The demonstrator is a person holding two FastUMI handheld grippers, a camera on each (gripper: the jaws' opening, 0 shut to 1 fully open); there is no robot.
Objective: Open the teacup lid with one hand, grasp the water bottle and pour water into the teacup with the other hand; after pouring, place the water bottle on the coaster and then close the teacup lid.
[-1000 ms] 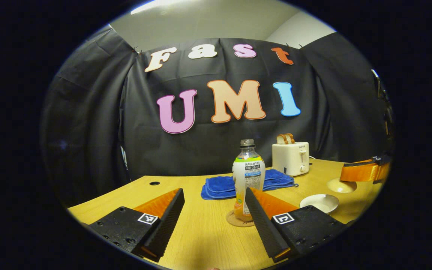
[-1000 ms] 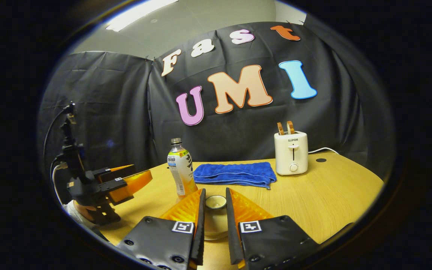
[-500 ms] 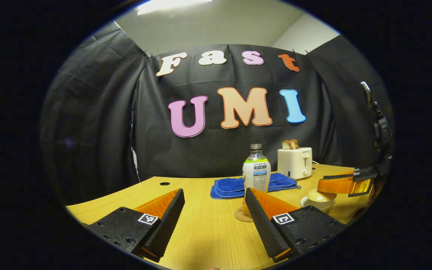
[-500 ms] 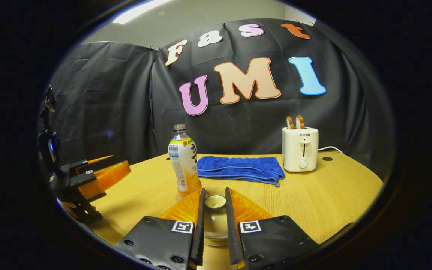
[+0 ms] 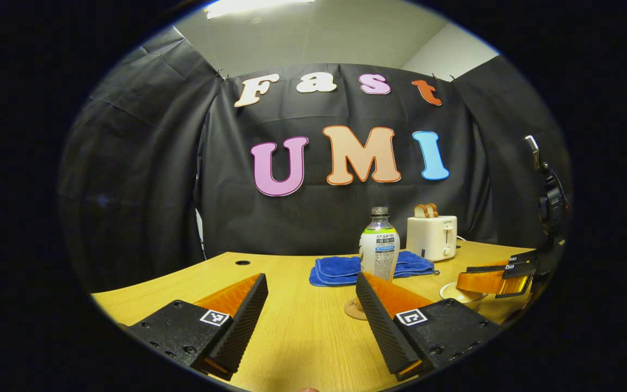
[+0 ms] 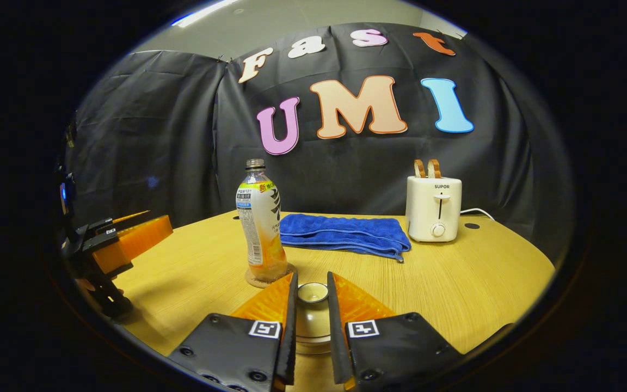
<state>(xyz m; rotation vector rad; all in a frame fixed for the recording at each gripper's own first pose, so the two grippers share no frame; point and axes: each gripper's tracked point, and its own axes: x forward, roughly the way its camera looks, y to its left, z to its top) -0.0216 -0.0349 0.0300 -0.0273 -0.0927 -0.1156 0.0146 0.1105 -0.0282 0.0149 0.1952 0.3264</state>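
1. One water bottle (image 6: 259, 220) stands upright on one round coaster (image 6: 263, 279), with its cap off; orange liquid fills only its lower part.
2. One teacup lid (image 6: 312, 307) shows in the right gripper view, between the two fingers, with its knob up. It sits on the teacup; I can make out a rim line just below it, but the cup body is mostly hidden by the fingers.
3. One folded blue towel (image 6: 343, 233) lies behind the bottle, and one white toaster (image 6: 433, 208) with two slices of bread sticking up stands to the right of the towel, both on the wooden table (image 6: 477, 283).
4. The right gripper (image 6: 312, 305) has its fingers drawn narrow around the lid's knob, one finger on each side. They look to be pressing the knob, though I cannot be sure both touch it.
5. In the left gripper view the right gripper (image 5: 490, 276) hangs low over a white dish-like rim at the right edge of the table, just right of the bottle (image 5: 379, 243).
6. The left gripper (image 5: 311, 299) is spread wide with nothing between its fingers, hovering above bare table on the near side of the bottle and coaster (image 5: 355, 310), touching neither.
7. In the right gripper view the left gripper (image 6: 128, 239) sits well to the left of the bottle, apart from it.
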